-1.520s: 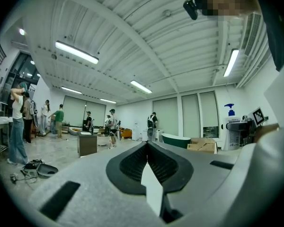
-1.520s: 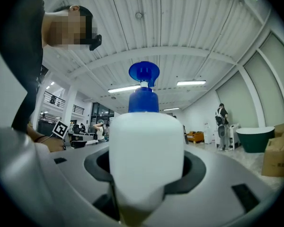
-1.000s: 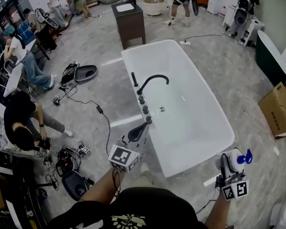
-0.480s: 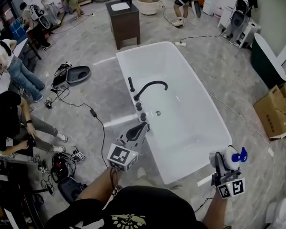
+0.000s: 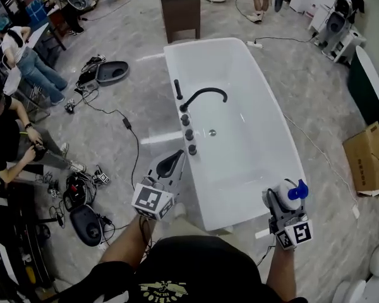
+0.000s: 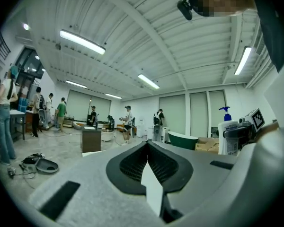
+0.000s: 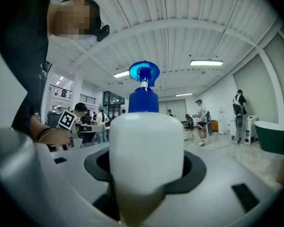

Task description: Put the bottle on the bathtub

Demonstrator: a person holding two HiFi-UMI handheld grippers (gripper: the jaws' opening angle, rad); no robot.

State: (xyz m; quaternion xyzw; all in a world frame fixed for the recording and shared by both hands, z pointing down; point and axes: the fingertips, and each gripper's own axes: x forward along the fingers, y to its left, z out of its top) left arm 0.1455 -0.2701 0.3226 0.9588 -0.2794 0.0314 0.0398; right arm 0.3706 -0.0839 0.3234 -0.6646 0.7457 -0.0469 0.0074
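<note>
a person's left gripper, its fingers pressed together on nothing, points along the left side of a white bathtub, whose near edge lies just right of the fingertips. a black faucet stands ahead of them. the right gripper clasps a white bottle with a blue pump upright between its fingers, just off the tub's near right corner and not on the rim.

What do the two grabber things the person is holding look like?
Both the left gripper and the right gripper are pale grey plastic with dark pads inside. Each carries a white cube printed with black square markers. The person wears a black shirt with a yellowish print; no sleeves reach the forearms.
</note>
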